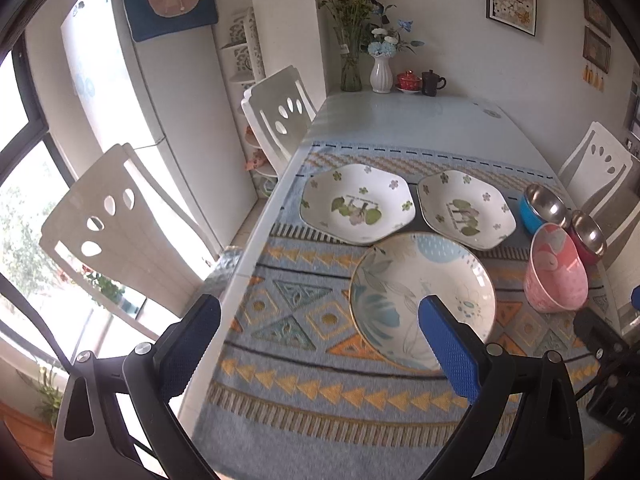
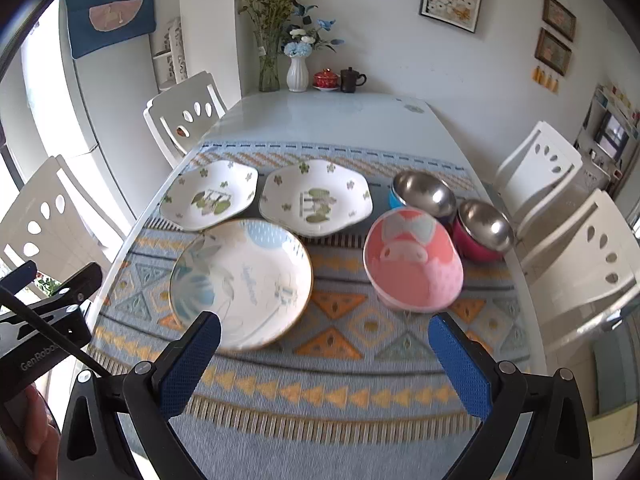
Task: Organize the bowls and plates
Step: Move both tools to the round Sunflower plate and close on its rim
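- While the left gripper hangs low over the near-left corner of the table, its 2 blue-padded fingers stand spread wide with nothing between them.
- Left wrist view: the right-hand pad sits in front of the near rim of the round leaf-print plate, though whether it touches is hard to call.
- That plate lies flat on the patterned cloth, its far rim right up against the 2 hexagonal flowered plates set side by side behind it, the second one to the right.
- Off to the right stands the pink bowl, upright, with a blue steel-lined bowl and a red steel-lined bowl just behind it.
- At the far end, a white vase of flowers, a red lidded cup and a dark mug line the wall.
- Over to the right wrist view: the right gripper hovers above the cloth's near edge, fingers parted wide, gripping nothing.
- Its left pad overlaps the round plate's near rim in the view; the pink bowl sits just beyond the right pad.
- The 2 steel-lined bowls crowd close behind the pink one, nearly touching each other.
- The other tool's black body pokes in at the left edge.
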